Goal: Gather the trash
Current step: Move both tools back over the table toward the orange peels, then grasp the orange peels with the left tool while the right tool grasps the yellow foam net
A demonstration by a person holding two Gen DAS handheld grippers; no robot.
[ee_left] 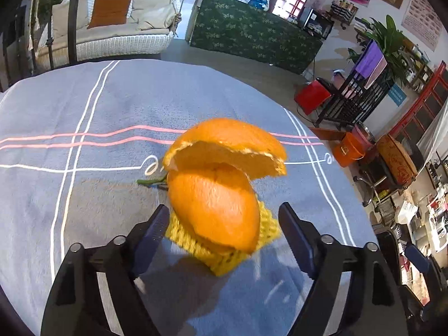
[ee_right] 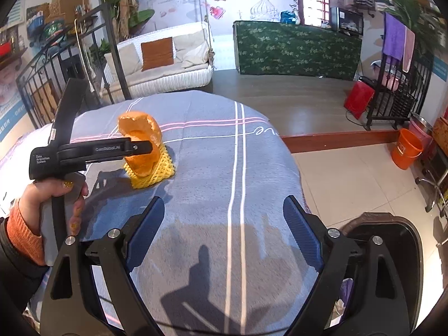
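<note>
Left wrist view: the left gripper (ee_left: 224,218) stands spread over a grey-blue tablecloth (ee_left: 84,106). Two orange peel pieces (ee_left: 215,196) lie stacked on one yellow foam net (ee_left: 224,257), with one green stem (ee_left: 151,181) at their far left. The peels sit between the two fingers; whether the pads touch them cannot be told.

Right wrist view: the right gripper (ee_right: 224,212) is spread wide with nothing between its fingers. To the far left, one hand (ee_right: 56,193) holds the left gripper at the peels. At the near right, one dark bin (ee_right: 392,240) stands beside the table. One orange bucket (ee_right: 406,151) stands on the floor at right.
</note>
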